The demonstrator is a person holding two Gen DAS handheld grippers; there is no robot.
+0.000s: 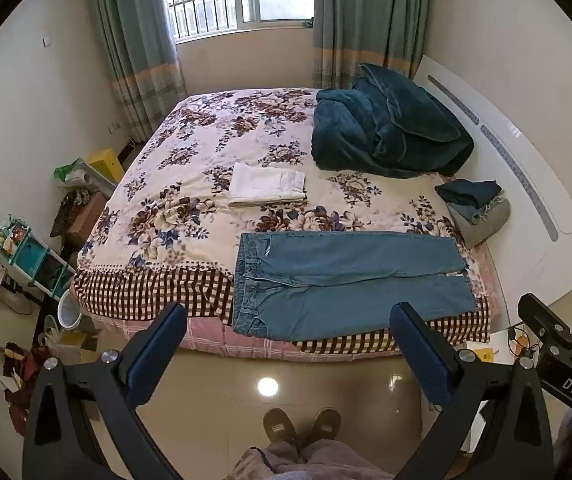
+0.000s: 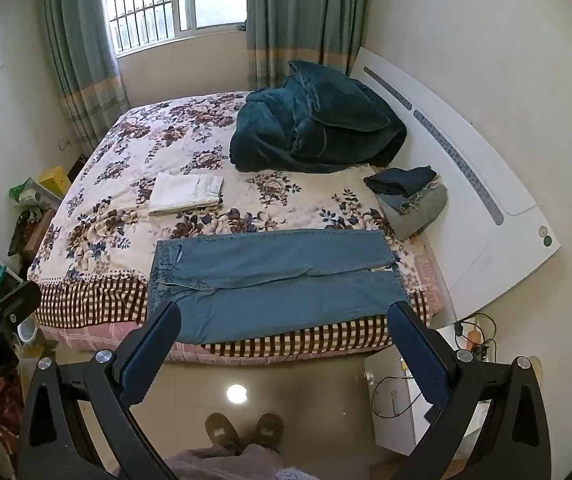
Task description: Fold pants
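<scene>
A pair of blue jeans (image 1: 345, 284) (image 2: 278, 284) lies spread flat along the near edge of the bed, waistband to the left, both legs running right. My left gripper (image 1: 289, 320) hangs open over the floor in front of the bed, short of the jeans, with nothing between its fingers. My right gripper (image 2: 286, 320) is open too, held beside it at the same distance, and nothing is between its fingers either. The right gripper's body also shows at the right edge of the left wrist view.
The bed (image 1: 190, 200) has a floral cover. On it lie a folded white garment (image 1: 268, 184), a heaped teal blanket (image 1: 385, 128) and a stack of folded clothes (image 1: 473, 204) by the white headboard (image 1: 525, 184). A person's slippered feet (image 1: 301, 424) stand on the tiled floor. Clutter lines the left wall.
</scene>
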